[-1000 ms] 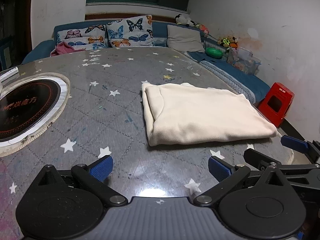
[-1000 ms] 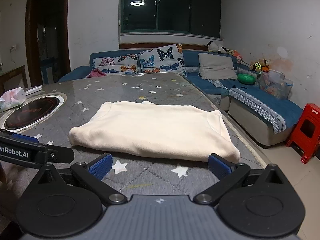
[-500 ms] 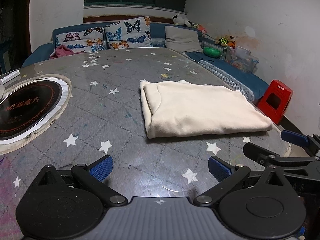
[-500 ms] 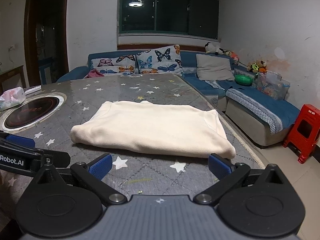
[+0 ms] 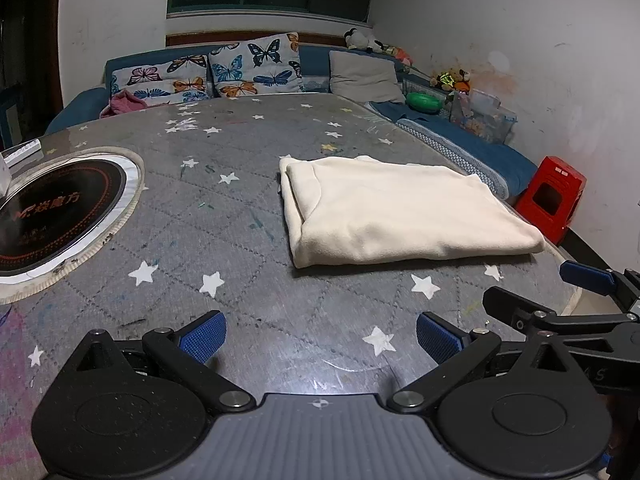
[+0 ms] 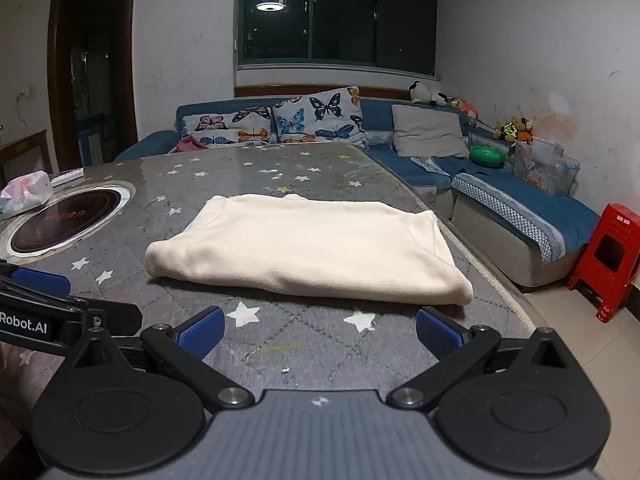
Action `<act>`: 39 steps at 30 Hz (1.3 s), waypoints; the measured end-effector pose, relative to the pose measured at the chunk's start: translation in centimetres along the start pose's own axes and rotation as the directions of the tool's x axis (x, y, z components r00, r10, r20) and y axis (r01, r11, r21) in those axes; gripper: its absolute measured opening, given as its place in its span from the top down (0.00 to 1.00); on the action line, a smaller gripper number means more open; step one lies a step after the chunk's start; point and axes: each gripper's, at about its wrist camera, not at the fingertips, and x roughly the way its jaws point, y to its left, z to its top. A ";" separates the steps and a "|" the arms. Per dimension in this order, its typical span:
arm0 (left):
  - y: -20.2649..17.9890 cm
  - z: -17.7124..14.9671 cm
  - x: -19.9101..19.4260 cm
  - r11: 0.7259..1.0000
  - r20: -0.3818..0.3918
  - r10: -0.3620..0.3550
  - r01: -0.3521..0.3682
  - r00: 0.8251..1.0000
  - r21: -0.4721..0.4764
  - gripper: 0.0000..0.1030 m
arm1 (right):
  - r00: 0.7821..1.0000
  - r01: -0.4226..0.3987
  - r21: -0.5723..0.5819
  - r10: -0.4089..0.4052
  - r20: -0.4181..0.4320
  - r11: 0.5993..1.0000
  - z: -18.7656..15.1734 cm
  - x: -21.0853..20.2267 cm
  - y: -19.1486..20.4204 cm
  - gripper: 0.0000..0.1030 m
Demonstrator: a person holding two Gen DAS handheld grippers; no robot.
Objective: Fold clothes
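While folded cream garment (image 5: 400, 212) lies on table (image 5: 224, 216), both claws released: left gripper (image 5: 320, 332), right gripper (image 6: 320, 330)

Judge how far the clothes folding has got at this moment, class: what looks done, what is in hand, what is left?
Done: the cream garment lies folded in a neat rectangle on the star-patterned table.
In hand: nothing. The left gripper and the right gripper are both open, empty and short of the cloth.
Left: possibly one more fold, or nothing; no other unfolded garment shows on the table.
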 end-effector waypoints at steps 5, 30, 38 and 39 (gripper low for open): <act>-0.2 -0.2 0.0 1.000 -0.004 -0.005 0.005 1.000 0.005 0.00 | 1.000 0.003 0.004 -0.003 -0.002 1.000 -0.2 -0.1 -0.1 0.00; -0.5 -0.5 -0.9 1.000 0.006 0.003 -0.003 1.000 0.006 0.00 | 1.000 -0.001 0.012 0.001 0.017 1.000 -0.4 -0.9 0.0 0.00; -0.7 -0.6 -1.1 1.000 0.011 0.005 -0.005 1.000 0.006 0.00 | 1.000 0.000 0.013 0.000 0.024 1.000 -0.4 -1.2 0.1 0.00; -0.7 -0.6 -1.2 1.000 0.012 0.006 -0.006 1.000 0.006 0.00 | 1.000 0.000 0.013 0.000 0.025 1.000 -0.4 -1.2 0.1 0.00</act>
